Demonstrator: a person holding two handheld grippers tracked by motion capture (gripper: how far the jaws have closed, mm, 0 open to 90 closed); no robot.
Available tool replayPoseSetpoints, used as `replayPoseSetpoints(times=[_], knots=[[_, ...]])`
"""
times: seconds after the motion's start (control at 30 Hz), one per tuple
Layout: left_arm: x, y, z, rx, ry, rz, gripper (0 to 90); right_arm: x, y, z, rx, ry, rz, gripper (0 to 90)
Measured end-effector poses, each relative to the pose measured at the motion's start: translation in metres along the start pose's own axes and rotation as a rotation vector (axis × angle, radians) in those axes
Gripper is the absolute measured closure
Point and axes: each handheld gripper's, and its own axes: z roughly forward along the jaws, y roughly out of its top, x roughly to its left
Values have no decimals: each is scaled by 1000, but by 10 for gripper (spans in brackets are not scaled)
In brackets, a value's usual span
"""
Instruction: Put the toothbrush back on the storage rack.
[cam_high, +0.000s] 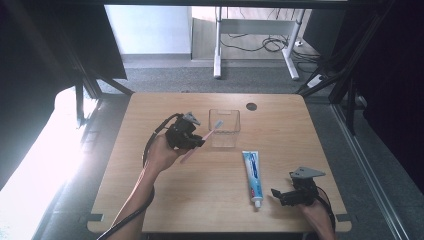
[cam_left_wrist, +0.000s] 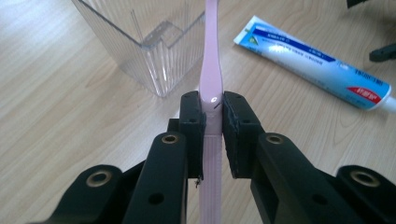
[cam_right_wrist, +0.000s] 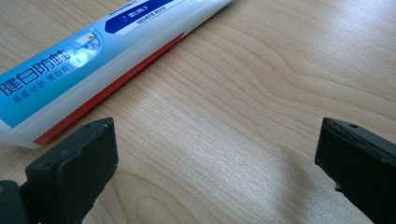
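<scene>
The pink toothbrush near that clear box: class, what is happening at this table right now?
A person works with a tool in each hand. The left tool is shut on the pink toothbrush, gripping its handle and holding it with the bristle end toward the clear plastic box; the brush is not yet inside. The right tool stands wide open above the wooden table, holding nothing. The toothpaste tube lies flat on the table just beside it, untouched.
</scene>
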Motion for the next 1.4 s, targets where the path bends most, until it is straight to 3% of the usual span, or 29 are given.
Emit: replayPoseSetpoints(times=[0.77, 0.83, 1.4], knots=[[5, 34, 5, -95, 54, 4, 790, 0, 0, 1, 8, -1, -8, 0], [5, 37, 6, -109, 49, -10, 790, 1, 0, 1, 9, -1, -11, 0], [11, 64, 16, -173, 84, -15, 790, 0, 0, 0, 4, -4, -8, 0]])
